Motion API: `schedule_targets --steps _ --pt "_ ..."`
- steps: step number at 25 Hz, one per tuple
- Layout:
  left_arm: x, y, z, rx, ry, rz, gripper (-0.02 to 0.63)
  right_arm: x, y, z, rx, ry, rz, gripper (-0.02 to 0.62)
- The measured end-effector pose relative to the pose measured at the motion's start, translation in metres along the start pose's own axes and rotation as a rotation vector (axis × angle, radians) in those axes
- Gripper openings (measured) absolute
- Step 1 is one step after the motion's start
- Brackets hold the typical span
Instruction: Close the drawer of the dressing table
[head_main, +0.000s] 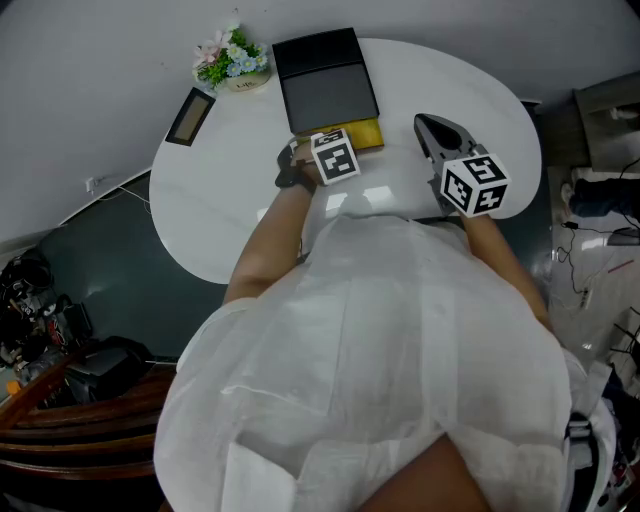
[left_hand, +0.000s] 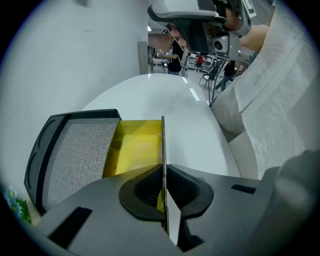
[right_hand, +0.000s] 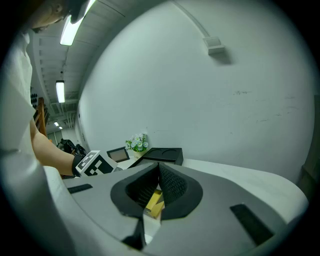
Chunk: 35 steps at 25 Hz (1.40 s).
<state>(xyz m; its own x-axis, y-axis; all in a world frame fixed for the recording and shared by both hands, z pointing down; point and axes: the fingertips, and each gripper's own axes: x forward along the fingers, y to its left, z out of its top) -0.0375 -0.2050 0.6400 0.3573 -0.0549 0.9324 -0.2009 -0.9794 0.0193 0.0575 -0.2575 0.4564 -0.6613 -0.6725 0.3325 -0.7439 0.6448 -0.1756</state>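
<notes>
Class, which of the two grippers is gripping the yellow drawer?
The left gripper: its jaws pinch the thin front panel of the yellow drawer. The right gripper is shut on nothing.

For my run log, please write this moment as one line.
left gripper: shut on yellow drawer | right gripper: shut, empty | drawer: out of black box
</notes>
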Motion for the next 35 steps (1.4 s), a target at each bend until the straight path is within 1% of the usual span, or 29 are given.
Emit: schedule_targets --steps 11,20,23,28,32,35 --pt "0.000 0.019 -0.001 -0.006 -0.008 0.024 0.029 0.008 -0.002 0.001 0.003 0.008 -0.004 0.009" --pt "-0.001 0.035 -0.003 -0.007 -0.016 0.092 0.031 0.014 -0.003 0.001 0.006 0.014 -0.002 0.009" --pt "-0.002 0.036 -0.003 0.018 -0.012 0.139 0.040 0.014 -0.003 0.001 0.007 0.016 0.000 0.009" --pt "-0.004 0.040 -0.003 0.146 0.028 0.292 0.103 0.016 -0.002 0.002 0.009 0.011 0.002 0.009" --pt "-0.013 0.041 0.000 0.147 0.003 0.360 0.115 0.015 -0.002 0.002 0.010 0.010 0.005 0.009" --pt "-0.021 0.042 0.004 0.167 -0.015 0.398 0.132 0.014 -0.002 0.002 0.011 0.009 0.004 0.009"
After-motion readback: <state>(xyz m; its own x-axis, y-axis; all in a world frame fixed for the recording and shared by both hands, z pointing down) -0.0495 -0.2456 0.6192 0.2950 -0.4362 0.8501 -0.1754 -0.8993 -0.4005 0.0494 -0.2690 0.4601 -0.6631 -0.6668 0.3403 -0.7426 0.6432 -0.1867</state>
